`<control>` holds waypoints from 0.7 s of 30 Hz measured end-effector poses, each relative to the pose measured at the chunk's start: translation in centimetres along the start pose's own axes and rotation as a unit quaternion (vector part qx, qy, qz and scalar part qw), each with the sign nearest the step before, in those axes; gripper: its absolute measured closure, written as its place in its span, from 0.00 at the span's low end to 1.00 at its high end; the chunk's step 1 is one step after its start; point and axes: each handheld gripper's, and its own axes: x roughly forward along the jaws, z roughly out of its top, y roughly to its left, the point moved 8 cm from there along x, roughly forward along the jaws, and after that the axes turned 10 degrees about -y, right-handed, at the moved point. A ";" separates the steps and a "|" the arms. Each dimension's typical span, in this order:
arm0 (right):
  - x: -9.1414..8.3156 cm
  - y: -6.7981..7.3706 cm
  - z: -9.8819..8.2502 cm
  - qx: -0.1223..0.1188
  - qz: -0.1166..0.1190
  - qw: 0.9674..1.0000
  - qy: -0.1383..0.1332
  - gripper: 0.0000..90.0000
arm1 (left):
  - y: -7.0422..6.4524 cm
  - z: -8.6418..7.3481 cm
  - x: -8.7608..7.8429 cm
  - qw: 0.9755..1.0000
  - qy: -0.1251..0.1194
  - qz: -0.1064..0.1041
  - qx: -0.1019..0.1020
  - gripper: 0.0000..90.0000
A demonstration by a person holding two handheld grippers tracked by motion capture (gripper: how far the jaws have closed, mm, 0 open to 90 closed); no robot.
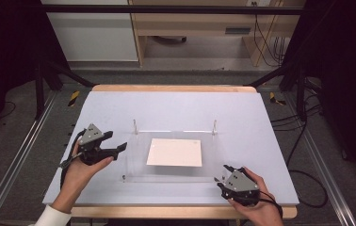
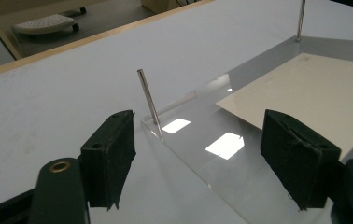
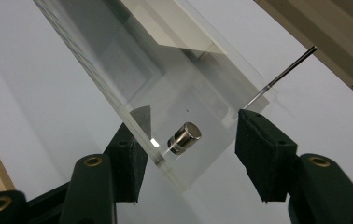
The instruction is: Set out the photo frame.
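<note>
The clear acrylic plate [image 1: 176,155] lies flat on the grey table [image 1: 119,108], a white sheet [image 1: 174,152] on its middle. Left gripper [image 1: 119,149], jaws apart and empty, sits beside the plate's left edge. Right gripper [image 1: 220,178] straddles the plate's near right corner by a small metal cap [image 3: 184,137], pads seemingly not pressing

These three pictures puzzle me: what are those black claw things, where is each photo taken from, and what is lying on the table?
A person sits at a pale table with a hand-held two-jaw tool in each hand. The high view looks down from above: the left gripper and right gripper flank a clear plastic plate with thin metal pins standing at its far corners and a white sheet at its middle. The other two pictures come from cameras riding on the grippers. In the right gripper view the jaws straddle the plate's corner around a small metal knob, without pressing it. The left gripper's jaws stand open and hold nothing.
</note>
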 end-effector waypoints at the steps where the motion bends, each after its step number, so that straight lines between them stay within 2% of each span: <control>1: 0.0 -0.1 0.1 0.000 -0.001 1.000 -0.002 0.51 | -0.2 -0.1 -0.2 1.000 -0.002 0.004 0.007 0.28; 4: 0.0 -0.1 0.1 0.003 0.000 1.000 -0.003 0.51 | -0.8 -0.2 -0.9 0.999 -0.013 0.014 0.035 0.23; 7: -0.1 -0.3 0.3 0.007 0.001 1.000 -0.005 0.51 | -1.7 0.1 -1.5 0.999 -0.022 -0.001 0.038 0.18; 10: -0.1 -0.4 0.4 0.009 0.000 1.000 -0.001 0.51 | -2.5 0.4 -2.0 0.998 -0.029 -0.010 0.049 0.15; 11: -0.1 -0.4 0.5 0.006 0.001 1.000 0.006 0.52 | -2.9 0.5 -2.2 0.998 -0.032 -0.016 0.058 0.12; 15: -0.2 -0.5 0.7 0.008 -0.002 1.000 0.008 0.53 | -4.1 1.2 -3.0 0.995 -0.050 -0.041 0.075 0.12; 21: -0.3 -0.7 1.1 0.012 -0.005 1.000 0.011 0.54 | -4.9 1.9 -3.6 0.994 -0.053 -0.046 0.082 0.12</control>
